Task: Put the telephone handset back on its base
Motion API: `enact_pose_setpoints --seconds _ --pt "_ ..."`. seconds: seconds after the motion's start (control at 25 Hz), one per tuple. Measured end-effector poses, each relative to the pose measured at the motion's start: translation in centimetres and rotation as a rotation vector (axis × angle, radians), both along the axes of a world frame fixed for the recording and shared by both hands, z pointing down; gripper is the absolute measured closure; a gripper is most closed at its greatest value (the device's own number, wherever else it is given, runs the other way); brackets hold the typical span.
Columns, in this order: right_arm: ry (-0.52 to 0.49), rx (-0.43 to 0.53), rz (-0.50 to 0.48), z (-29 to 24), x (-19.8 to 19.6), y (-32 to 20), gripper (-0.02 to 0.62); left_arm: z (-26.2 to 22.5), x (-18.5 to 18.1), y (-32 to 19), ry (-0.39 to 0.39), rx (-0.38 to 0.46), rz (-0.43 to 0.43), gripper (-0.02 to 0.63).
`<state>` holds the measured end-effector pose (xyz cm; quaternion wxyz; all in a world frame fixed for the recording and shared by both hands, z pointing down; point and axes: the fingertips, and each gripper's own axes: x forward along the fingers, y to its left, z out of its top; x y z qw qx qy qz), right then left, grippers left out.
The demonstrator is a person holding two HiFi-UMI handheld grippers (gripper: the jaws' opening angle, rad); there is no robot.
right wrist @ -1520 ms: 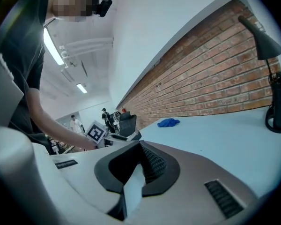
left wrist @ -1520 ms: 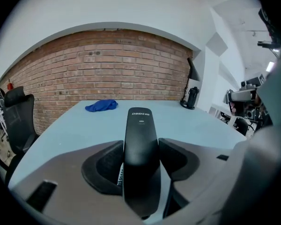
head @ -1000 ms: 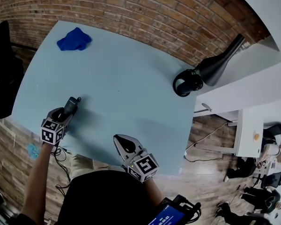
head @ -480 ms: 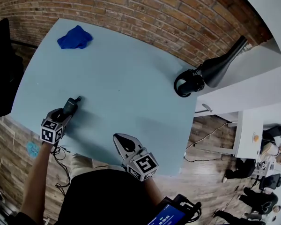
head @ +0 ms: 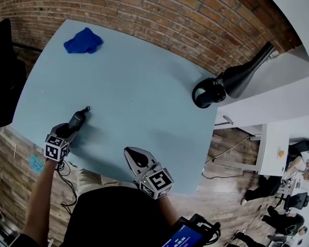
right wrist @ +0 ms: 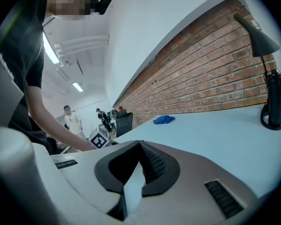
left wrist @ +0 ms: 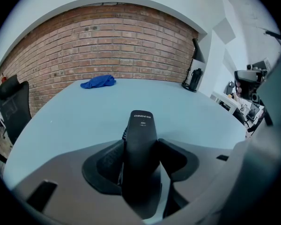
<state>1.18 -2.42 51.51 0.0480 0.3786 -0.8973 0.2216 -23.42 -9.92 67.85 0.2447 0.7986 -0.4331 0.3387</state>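
Observation:
A black telephone handset (head: pixel 78 118) (left wrist: pixel 140 142) is clamped between the jaws of my left gripper (head: pixel 72 124) (left wrist: pixel 140 156). It sticks out forward, low over the near-left part of the light blue table (head: pixel 139 86). My right gripper (head: pixel 136 156) (right wrist: pixel 139 145) hovers at the table's front edge with its jaws shut and nothing between them. No telephone base shows in any view.
A blue cloth (head: pixel 82 41) (left wrist: pixel 98 82) (right wrist: pixel 164 119) lies at the far left corner. A black lamp with a round foot (head: pixel 207 92) (right wrist: pixel 273 108) stands at the right edge. A black chair (head: pixel 4 81) stands left of the table, a white desk (head: pixel 278 102) to the right. A brick wall runs behind.
My left gripper has drawn back slightly toward the near edge, still holding the handset. The right gripper has stayed where it was.

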Motion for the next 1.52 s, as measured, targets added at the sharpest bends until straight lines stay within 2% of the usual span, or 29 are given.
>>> enact_pose_setpoints --seconds 0.4,0.8,0.92,1.08,1.16,1.32,1.44,1.52 --pt "-0.006 0.0 0.001 0.0 0.0 -0.1 0.577 0.6 0.0 0.1 0.029 -0.006 -0.031 0.331" --pt "-0.009 0.008 -0.005 0.3 -0.1 -0.2 0.577 0.7 -1.5 1.9 -0.022 0.018 -0.038 0.328" --pt "-0.008 0.006 -0.018 0.6 -0.3 -0.2 0.577 1.1 -2.5 3.6 -0.009 0.01 -0.091 0.328" --pt "-0.01 0.002 -0.03 0.8 -1.1 0.1 0.577 1.8 -5.2 9.3 -0.028 -0.018 -0.206 0.333" --pt "-0.008 0.002 -0.033 0.9 -1.3 0.0 0.577 1.3 -5.7 11.8 -0.012 -0.015 -0.237 0.341" --pt "0.027 0.021 -0.049 1.0 -1.7 -1.0 0.577 -2.0 -2.8 11.6 0.072 0.081 -0.19 0.4" --pt "0.065 0.068 -0.062 -0.5 -2.4 -2.3 0.577 -7.2 1.5 7.9 0.149 0.235 -0.089 0.421" --pt "0.057 0.13 -0.07 -3.0 -3.0 -3.3 0.577 -12.2 4.3 5.3 0.201 0.356 -0.031 0.478"
